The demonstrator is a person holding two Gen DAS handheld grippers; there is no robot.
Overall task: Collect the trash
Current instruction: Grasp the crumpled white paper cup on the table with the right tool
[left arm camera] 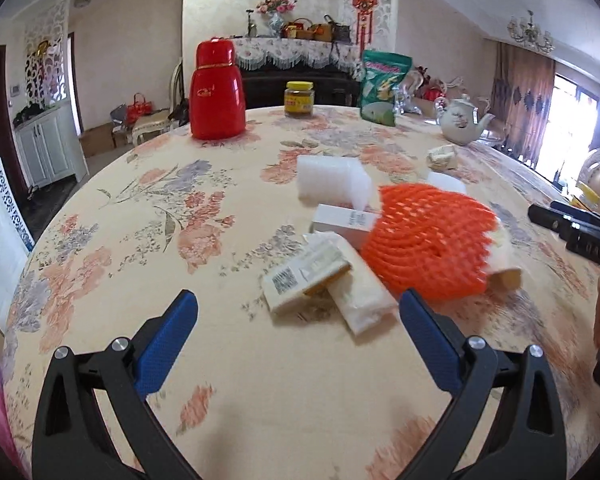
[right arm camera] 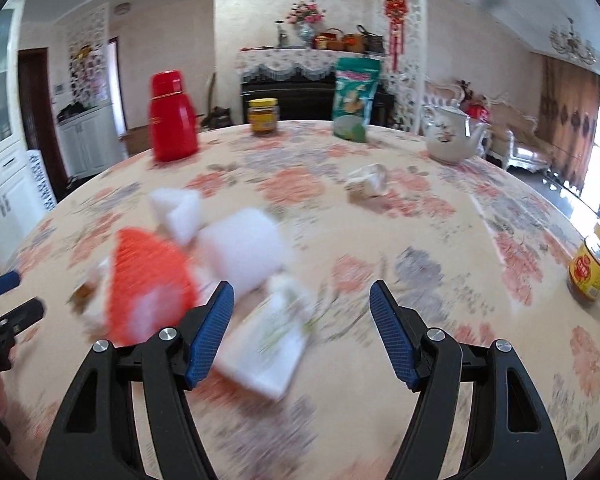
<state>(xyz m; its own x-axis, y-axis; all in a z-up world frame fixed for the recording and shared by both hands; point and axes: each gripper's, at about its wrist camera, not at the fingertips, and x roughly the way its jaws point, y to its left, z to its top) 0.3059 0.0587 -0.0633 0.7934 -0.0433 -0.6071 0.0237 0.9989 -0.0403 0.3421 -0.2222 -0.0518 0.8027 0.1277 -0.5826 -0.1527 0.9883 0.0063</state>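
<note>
Left wrist view: left gripper (left arm camera: pixel 298 322) jaws spread wide and empty above the floral tablecloth (left arm camera: pixel 140 280); the trash pile sits just ahead: orange foam fruit net (left arm camera: pixel 428 240), white foam block (left arm camera: pixel 332 178), small white carton (left arm camera: pixel 342 220) and tissue packets (left arm camera: pixel 324 276), all touching or overlapping. I'd judge everything light, soft and crushable, so pinch the net by its edge, the packets across the short side. Right wrist view (motion-blurred): right gripper (right arm camera: pixel 302 314) also wide and empty, a white packet (right arm camera: pixel 272 344) lying between its jaws, the net (right arm camera: pixel 148 280) just left.
</note>
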